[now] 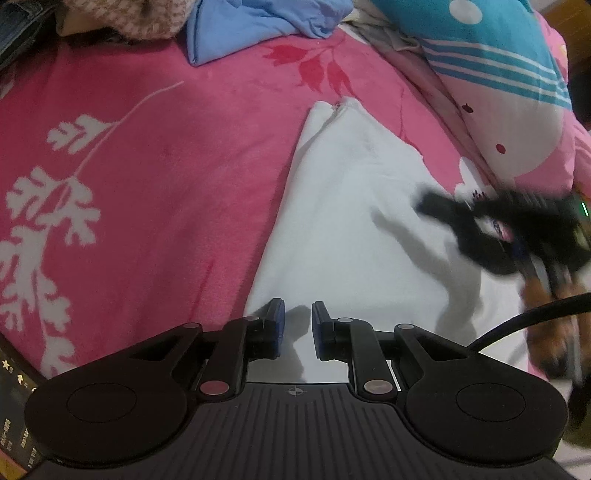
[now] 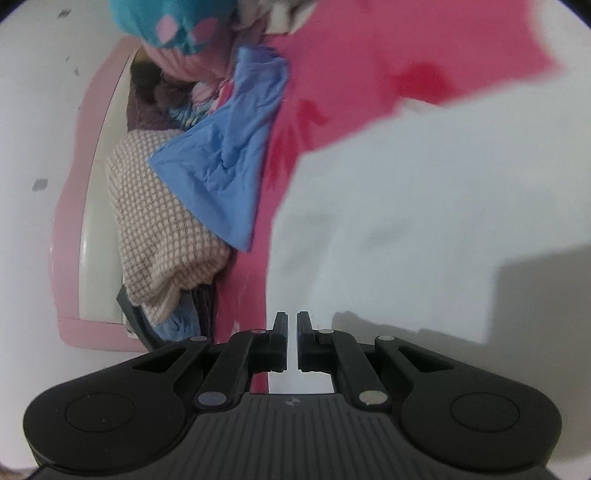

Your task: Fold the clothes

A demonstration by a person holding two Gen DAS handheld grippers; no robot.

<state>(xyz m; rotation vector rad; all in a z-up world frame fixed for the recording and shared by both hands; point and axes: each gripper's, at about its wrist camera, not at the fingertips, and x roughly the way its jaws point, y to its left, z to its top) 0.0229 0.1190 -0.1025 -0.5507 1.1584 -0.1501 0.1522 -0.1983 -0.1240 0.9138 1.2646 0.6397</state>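
While lying spread across the pink bedspread (image 1: 147, 184), white garment (image 1: 351, 221) ungripped: left gripper (image 1: 298, 330) parted, right gripper (image 2: 291, 341) nearly closed, empty; risks rumpling the fold if dragged.

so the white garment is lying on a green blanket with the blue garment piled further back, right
Not quite: the blanket is pink with a leaf pattern, not green. The left wrist view shows the white garment lying on it, with the blue garment piled further back.
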